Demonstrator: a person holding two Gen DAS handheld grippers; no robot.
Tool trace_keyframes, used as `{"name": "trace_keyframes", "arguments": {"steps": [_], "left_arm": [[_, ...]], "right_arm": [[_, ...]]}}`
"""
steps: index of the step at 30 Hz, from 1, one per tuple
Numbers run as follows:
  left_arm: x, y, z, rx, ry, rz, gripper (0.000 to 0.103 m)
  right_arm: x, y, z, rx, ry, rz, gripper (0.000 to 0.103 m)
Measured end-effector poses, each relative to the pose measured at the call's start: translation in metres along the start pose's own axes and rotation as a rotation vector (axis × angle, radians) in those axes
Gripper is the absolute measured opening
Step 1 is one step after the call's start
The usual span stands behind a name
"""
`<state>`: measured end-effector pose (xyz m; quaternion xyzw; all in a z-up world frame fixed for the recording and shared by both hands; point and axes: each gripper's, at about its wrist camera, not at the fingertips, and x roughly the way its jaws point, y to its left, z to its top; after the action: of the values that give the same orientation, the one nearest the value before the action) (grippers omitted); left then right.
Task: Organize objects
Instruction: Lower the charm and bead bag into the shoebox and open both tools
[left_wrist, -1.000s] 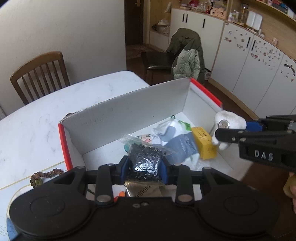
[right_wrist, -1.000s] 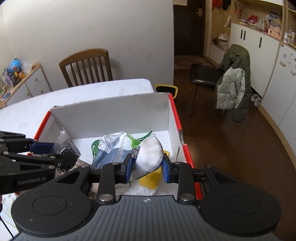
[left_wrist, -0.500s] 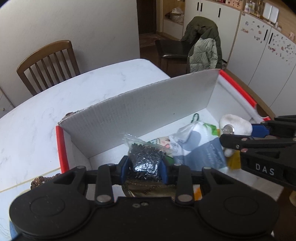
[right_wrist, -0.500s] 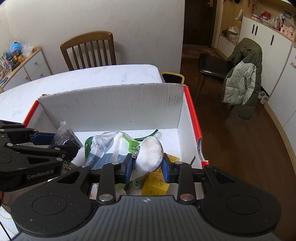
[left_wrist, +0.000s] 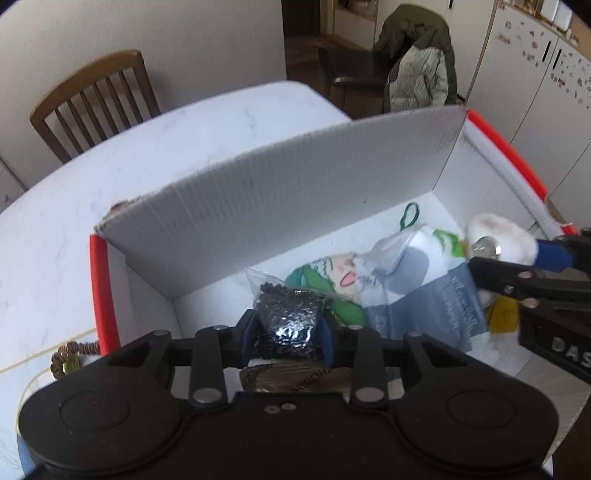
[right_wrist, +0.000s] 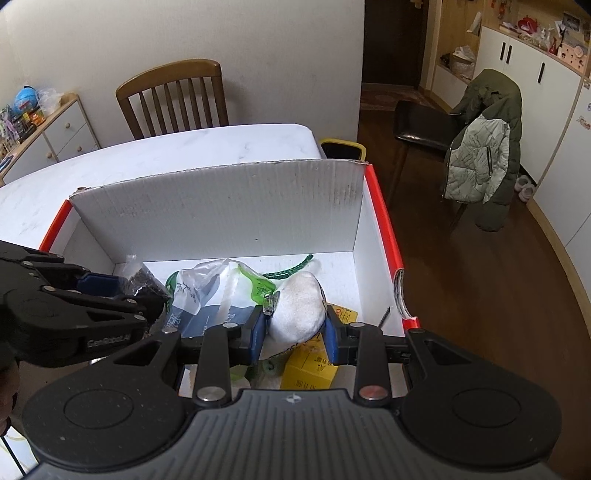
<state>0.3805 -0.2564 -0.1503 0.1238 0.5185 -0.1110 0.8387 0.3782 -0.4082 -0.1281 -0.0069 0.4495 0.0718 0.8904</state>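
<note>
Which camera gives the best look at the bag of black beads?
The left wrist view: the bag of black beads sits centred in the left gripper. The right wrist view shows only an edge of it beside that gripper.

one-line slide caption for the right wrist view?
Right gripper holds a white plush toy over the red-rimmed box; left gripper alongside.

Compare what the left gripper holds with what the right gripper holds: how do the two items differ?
The left gripper is shut on a clear bag of black beads, dark, glossy and grainy; the right gripper is shut on a white plush toy, pale, fuzzy and rounded. The plush toy carries a metal clip; the bag of black beads shows only a crinkled plastic top. Both are held over the white box, above the items inside.
</note>
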Motion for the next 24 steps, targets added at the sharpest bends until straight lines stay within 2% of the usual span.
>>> {"name": "trace_keyframes", "arguments": {"steps": [8,10,15,22,24], "left_arm": [[0.007,0.007,-0.002,-0.02,0.053,-0.005,0.039],[0.006,0.005,-0.001,-0.016,0.054,-0.006,0.041],[-0.001,0.0,-0.004,0.005,0.036,-0.008,0.055],[-0.019,-0.004,-0.01,-0.002,-0.002,-0.02,0.063],[-0.024,-0.003,-0.009,-0.008,-0.017,-0.014,0.07]], "right_arm": [[-0.007,-0.002,-0.006,-0.002,0.01,0.013,0.034],[-0.01,-0.003,-0.008,-0.003,0.006,0.011,0.041],[-0.02,-0.003,-0.013,-0.011,-0.002,0.018,0.045],[-0.036,-0.004,-0.018,0.002,-0.02,0.026,0.048],[-0.041,-0.003,-0.019,0.004,-0.028,0.03,0.048]]}}
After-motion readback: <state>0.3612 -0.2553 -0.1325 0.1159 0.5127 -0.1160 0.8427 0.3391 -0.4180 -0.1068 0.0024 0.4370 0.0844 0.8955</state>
